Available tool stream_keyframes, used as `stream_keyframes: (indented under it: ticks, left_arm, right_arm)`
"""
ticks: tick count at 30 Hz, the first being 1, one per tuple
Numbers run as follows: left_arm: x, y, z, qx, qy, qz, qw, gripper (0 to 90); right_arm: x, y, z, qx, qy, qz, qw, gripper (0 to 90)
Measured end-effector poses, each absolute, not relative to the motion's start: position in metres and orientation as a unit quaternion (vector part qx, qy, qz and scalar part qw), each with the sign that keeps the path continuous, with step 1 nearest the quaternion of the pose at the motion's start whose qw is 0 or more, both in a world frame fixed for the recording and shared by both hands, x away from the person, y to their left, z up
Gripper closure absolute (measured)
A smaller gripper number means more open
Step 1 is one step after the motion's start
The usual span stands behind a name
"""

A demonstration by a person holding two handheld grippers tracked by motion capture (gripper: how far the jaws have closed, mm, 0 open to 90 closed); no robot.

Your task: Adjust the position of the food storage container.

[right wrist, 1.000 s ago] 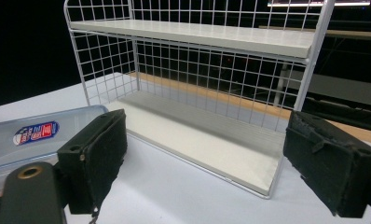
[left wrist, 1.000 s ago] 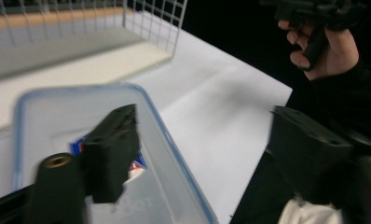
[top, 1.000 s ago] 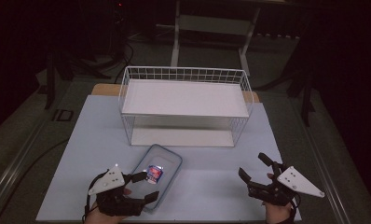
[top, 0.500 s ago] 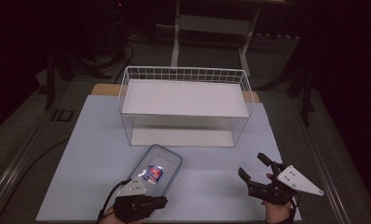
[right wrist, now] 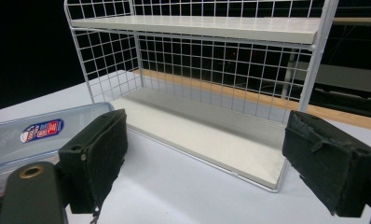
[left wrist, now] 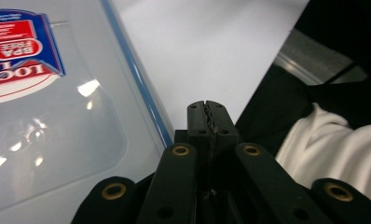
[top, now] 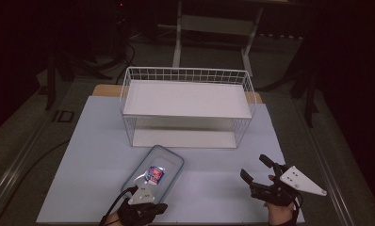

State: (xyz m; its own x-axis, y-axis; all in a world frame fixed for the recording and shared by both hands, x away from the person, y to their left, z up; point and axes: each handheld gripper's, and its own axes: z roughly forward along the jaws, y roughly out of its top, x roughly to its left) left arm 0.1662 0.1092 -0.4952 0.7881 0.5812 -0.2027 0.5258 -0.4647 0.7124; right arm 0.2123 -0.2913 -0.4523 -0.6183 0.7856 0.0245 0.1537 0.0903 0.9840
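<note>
So the left tongs (left wrist: 207, 116) have just been closing and are pressed together right at the near corner of the clear lidded container (top: 155, 172), with nothing visible between the pads. I reckon the grab missed the blue rim. I'd reopen, slide over the lip and pinch squarely. The container lies flat on the counter (top: 91, 155) in front of the white wire shelf rack (top: 185, 99). The right tongs (top: 254, 165) hover spread wide. The counter's pale and matte, the room around it dark
</note>
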Motion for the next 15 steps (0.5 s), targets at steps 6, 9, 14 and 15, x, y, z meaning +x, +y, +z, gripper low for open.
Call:
stream_keyframes:
  ticks: [6, 9, 14, 15]
  left_arm:
    - [0.169, 0.124, -0.494, 0.848, 0.343, 0.03, 0.403, 89.7]
    - [0.174, 0.136, -0.495, 0.841, 0.353, 0.03, 0.409, 89.7]
    - [0.18, 0.157, -0.495, 0.834, 0.373, 0.049, 0.404, 89.7]
    - [0.181, 0.16, -0.495, 0.831, 0.379, 0.052, 0.404, 89.7]
  right_arm:
    - [0.213, -0.291, -0.453, 0.342, 0.688, 0.581, 0.27, 13.9]
    - [0.213, -0.291, -0.453, 0.341, 0.688, 0.581, 0.269, 13.9]
    - [0.213, -0.291, -0.453, 0.343, 0.688, 0.582, 0.267, 13.9]
    - [0.213, -0.291, -0.453, 0.343, 0.688, 0.582, 0.266, 13.9]
